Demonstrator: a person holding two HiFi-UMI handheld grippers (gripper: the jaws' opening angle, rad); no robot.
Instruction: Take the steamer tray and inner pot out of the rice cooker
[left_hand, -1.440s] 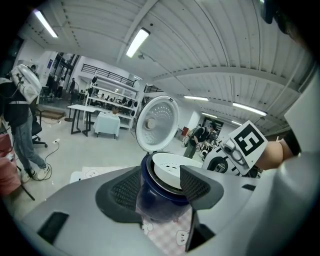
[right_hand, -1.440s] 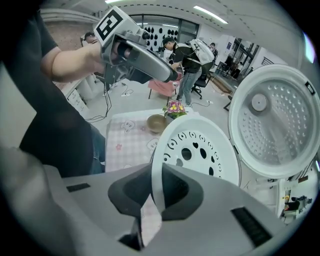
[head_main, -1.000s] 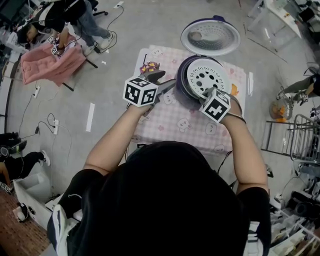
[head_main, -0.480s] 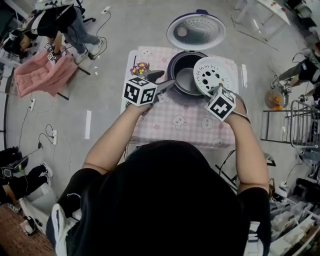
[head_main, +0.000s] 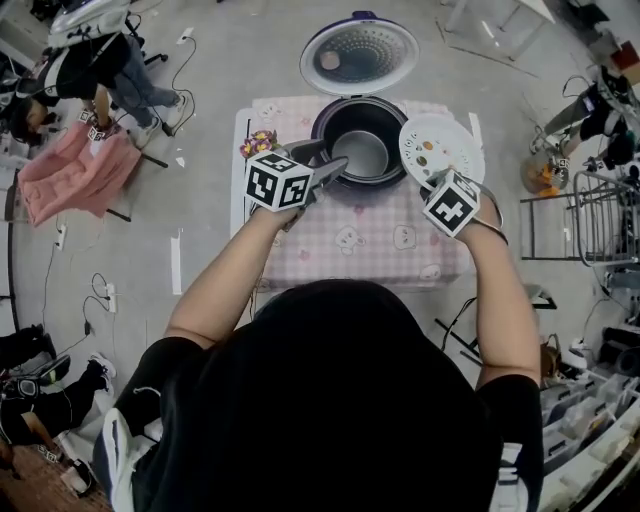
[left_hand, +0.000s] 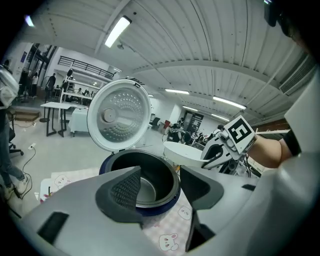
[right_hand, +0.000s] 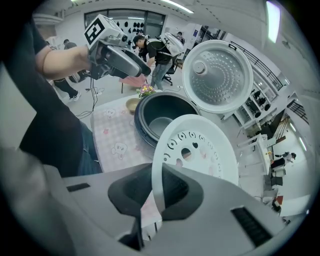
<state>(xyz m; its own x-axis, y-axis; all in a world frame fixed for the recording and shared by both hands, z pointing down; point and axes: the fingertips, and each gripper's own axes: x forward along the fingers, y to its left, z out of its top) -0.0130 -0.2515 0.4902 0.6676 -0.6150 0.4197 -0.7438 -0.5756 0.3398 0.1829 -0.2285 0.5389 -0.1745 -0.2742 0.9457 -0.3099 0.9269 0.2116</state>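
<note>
The dark blue rice cooker (head_main: 328, 120) stands open on the table, and the grey inner pot (head_main: 362, 152) sits inside it. My right gripper (head_main: 432, 183) is shut on the near rim of the white perforated steamer tray (head_main: 440, 148), which hangs tilted to the right of the cooker, clear of it. In the right gripper view the tray's edge (right_hand: 156, 165) runs between the pads. My left gripper (head_main: 330, 165) is open beside the cooker's left front rim, with nothing between its fingers; in the left gripper view the cooker's rim (left_hand: 150, 157) shows just beyond them.
The cooker's lid (head_main: 358, 55) stands swung open at the back. A small pot of flowers (head_main: 258, 143) sits at the left of the pink checked tablecloth (head_main: 350, 240). People, chairs and cables surround the small table on the floor.
My right gripper has carried the steamer tray from over the cooker's mouth out to the right, which uncovers the inner pot. The left gripper has stayed by the cooker's left rim.
</note>
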